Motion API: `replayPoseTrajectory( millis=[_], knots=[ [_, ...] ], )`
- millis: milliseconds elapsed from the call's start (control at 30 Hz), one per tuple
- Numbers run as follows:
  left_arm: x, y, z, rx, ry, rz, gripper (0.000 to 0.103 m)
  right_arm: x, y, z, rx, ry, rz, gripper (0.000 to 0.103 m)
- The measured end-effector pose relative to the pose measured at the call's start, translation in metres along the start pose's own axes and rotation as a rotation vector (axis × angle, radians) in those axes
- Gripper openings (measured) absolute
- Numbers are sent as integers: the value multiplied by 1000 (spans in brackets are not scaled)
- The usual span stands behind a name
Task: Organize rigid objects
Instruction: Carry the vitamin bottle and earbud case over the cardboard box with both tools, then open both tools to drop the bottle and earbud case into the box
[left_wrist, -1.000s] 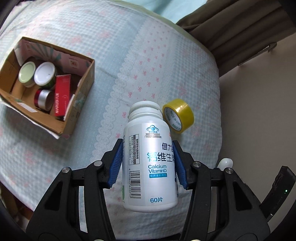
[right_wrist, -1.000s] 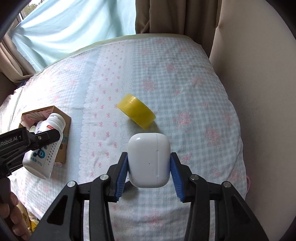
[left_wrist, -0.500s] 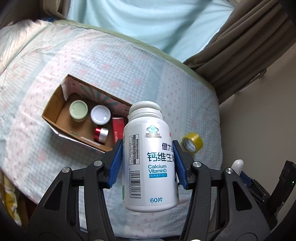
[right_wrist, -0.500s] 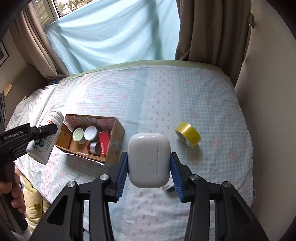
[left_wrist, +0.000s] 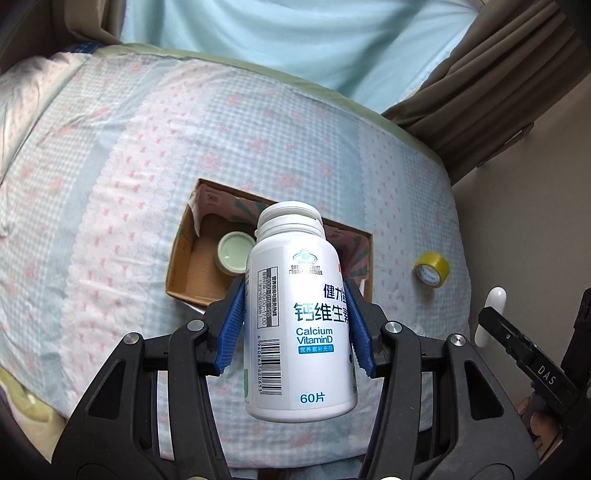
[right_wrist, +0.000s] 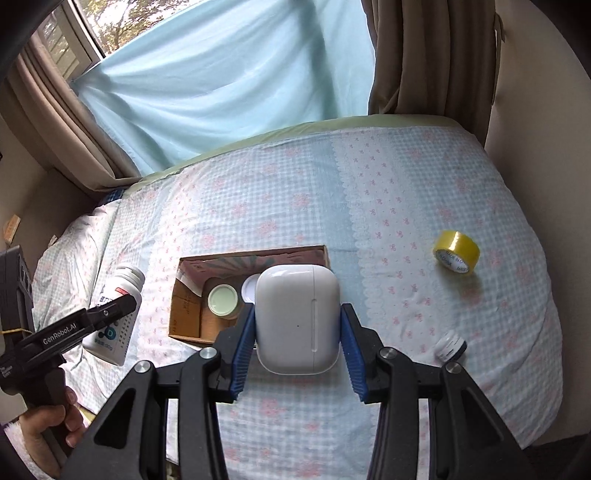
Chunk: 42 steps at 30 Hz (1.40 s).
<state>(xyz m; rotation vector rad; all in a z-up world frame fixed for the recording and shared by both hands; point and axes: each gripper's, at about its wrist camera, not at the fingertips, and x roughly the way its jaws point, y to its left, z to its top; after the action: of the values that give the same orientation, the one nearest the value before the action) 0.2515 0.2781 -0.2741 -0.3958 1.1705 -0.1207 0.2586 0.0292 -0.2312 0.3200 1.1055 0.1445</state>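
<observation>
The left tool clamps a white calcium bottle in the air above the bed, over the cardboard box holding a green-lidded jar. Further right, the right tool grips a white earbud case over the box's right end. A yellow tape roll and a small dark jar lie on the bed, well right of the box.

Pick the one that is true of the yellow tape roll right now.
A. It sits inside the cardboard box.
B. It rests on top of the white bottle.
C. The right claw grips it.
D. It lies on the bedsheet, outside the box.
D: the tape roll lies on the bedsheet apart from the box, while the right claw grips a white case and the left claw grips the bottle.
</observation>
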Motion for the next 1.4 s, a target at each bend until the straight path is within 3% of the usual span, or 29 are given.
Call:
replayPoseTrajectory(
  millis=[233, 500, 700, 933, 1333, 1367, 1400],
  knots=[
    [37, 37, 26, 51, 75, 27, 48, 48, 51, -1, 11, 79, 7, 41],
    [93, 55, 49, 66, 136, 59, 48, 127, 91, 3, -129, 218, 19, 41],
    [139, 64, 56, 96, 187, 95, 48, 190, 100, -1, -189, 336, 41, 41],
    [185, 80, 65, 56, 255, 132, 47, 246, 101, -5, -247, 434, 65, 41],
    [214, 69, 64, 147, 306, 223, 48, 278, 95, -20, -296, 497, 123, 41],
    [214, 68, 64, 157, 303, 230, 53, 282, 97, -21, -305, 510, 129, 41],
    [213, 66, 65, 165, 296, 224, 76, 285, 99, -22, -318, 518, 126, 41]
  ],
)
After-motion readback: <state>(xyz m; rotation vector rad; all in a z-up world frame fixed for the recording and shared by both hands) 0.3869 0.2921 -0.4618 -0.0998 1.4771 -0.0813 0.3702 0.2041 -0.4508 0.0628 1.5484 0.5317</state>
